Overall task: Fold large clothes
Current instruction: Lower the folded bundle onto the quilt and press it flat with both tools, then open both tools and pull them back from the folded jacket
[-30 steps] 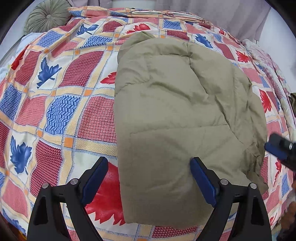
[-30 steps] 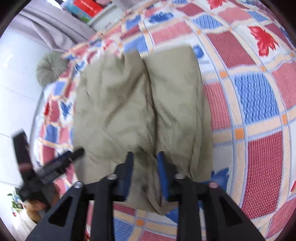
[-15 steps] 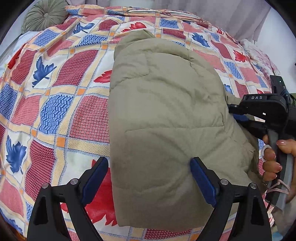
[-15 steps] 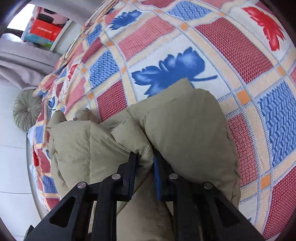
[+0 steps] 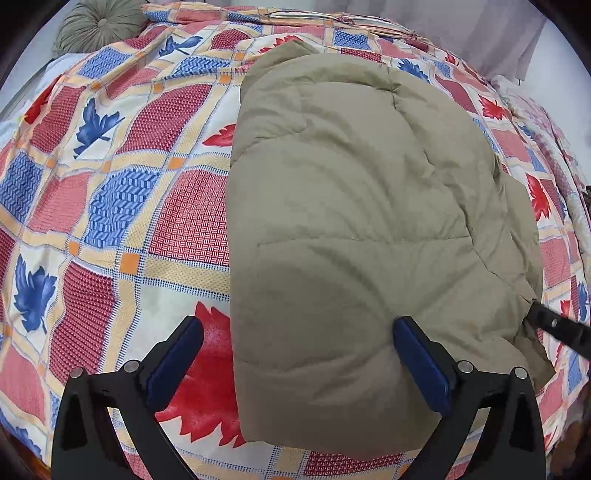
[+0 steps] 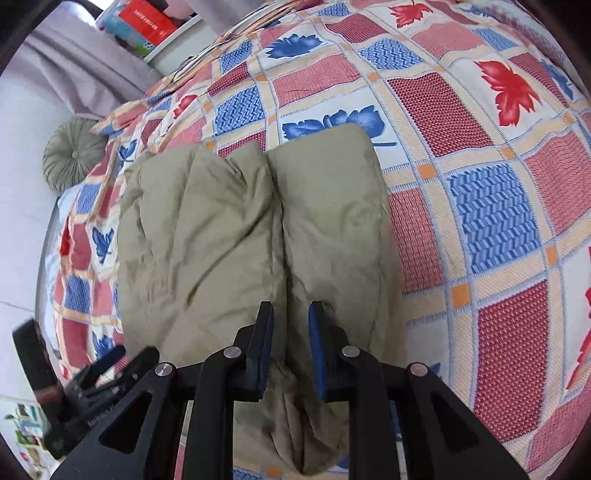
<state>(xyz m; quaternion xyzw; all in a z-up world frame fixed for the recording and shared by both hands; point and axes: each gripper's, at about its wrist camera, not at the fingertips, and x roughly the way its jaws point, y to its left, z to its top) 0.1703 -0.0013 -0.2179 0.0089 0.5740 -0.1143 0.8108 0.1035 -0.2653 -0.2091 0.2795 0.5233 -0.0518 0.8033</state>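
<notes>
Patterned bedspread (image 5: 110, 206), folded khaki jacket (image 5: 351, 240)

Bed: patchwork leaf-print bedspread (image 5: 122, 206) in red, blue, cream
Cushion: round green cushion (image 5: 98, 26) at the bedhead
Curtain: grey curtain (image 6: 74, 70)
Shelf: white shelf (image 6: 170, 40) holding boxes

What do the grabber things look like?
Both look alike. The left gripper and right gripper have black plastic frames with triangular cut-outs, small round silver bolts, and two flat fingers faced with dark blue pads. No cables show.
</notes>
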